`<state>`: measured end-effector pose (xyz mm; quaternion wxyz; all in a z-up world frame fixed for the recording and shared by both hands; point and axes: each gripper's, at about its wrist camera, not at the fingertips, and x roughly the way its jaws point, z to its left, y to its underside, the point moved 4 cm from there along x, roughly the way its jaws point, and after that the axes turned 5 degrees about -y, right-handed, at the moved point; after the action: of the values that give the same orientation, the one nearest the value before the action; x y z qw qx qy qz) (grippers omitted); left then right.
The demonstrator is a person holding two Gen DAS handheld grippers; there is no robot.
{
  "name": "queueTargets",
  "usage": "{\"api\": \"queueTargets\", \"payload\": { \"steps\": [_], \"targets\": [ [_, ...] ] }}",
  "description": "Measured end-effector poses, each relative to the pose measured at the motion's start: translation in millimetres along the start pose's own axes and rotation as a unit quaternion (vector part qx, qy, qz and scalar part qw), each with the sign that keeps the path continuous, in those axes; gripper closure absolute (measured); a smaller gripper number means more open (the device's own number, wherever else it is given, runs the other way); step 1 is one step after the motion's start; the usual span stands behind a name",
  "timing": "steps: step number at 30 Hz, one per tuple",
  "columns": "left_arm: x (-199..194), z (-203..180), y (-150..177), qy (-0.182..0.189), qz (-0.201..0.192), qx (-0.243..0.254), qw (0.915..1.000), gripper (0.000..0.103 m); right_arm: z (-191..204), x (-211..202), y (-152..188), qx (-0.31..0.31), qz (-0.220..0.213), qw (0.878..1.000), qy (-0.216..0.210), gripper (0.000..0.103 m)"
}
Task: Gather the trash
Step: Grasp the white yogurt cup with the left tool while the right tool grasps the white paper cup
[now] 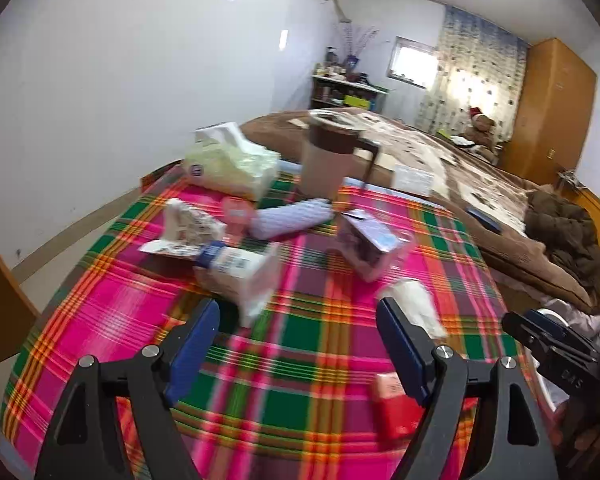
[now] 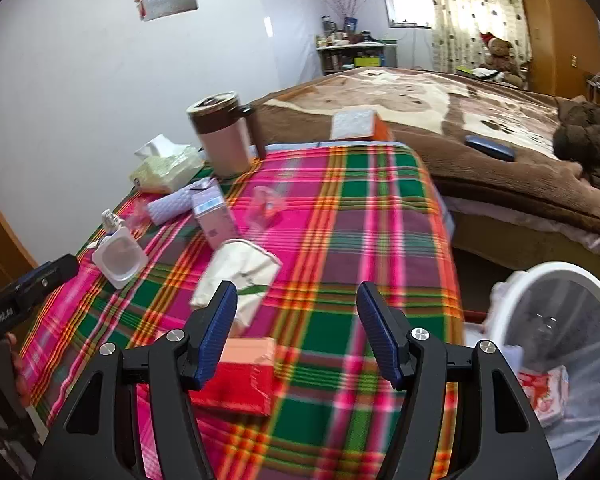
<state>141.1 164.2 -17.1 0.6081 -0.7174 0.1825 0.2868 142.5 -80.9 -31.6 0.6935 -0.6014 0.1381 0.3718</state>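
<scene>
Trash lies on a plaid tablecloth [image 1: 300, 340]. In the left wrist view I see a white plastic cup [image 1: 240, 272] on its side, a torn wrapper [image 1: 188, 224], a purple carton [image 1: 364, 244], a crumpled white tissue [image 1: 416, 304] and a red box [image 1: 396, 408]. My left gripper [image 1: 298, 344] is open and empty, short of the cup. My right gripper [image 2: 298, 332] is open and empty above the cloth, with the red box [image 2: 240, 376] and the white tissue [image 2: 240, 276] by its left finger. A white bin [image 2: 548, 344] stands at the right and holds a red-and-white wrapper [image 2: 544, 396].
A brown lidded mug [image 2: 224, 136], a tissue pack [image 2: 164, 168] and a lilac roll [image 2: 172, 206] stand at the table's far side. A bed with a brown blanket [image 2: 440, 120] adjoins the table's far edge. The left gripper shows in the right wrist view [image 2: 28, 284].
</scene>
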Motion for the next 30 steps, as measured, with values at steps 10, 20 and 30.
{"api": "queueTargets", "payload": {
  "steps": [10, 20, 30],
  "targets": [
    [35.8, 41.5, -12.7, -0.013, 0.022, -0.023, 0.9994, 0.016, 24.0, 39.6, -2.4, -0.003, 0.041, 0.999, -0.029, 0.033],
    [67.5, 41.5, -16.6, -0.026, 0.040, 0.019, 0.9987, 0.015, 39.5, 65.2, -1.3, -0.012, 0.062, 0.998, -0.025, 0.033],
    [97.4, 41.0, -23.2, -0.007, 0.060, 0.038, 0.9975, 0.015, 40.8, 79.8, -0.3, -0.021, 0.080, 0.997, -0.005, 0.033]
  ]
}}
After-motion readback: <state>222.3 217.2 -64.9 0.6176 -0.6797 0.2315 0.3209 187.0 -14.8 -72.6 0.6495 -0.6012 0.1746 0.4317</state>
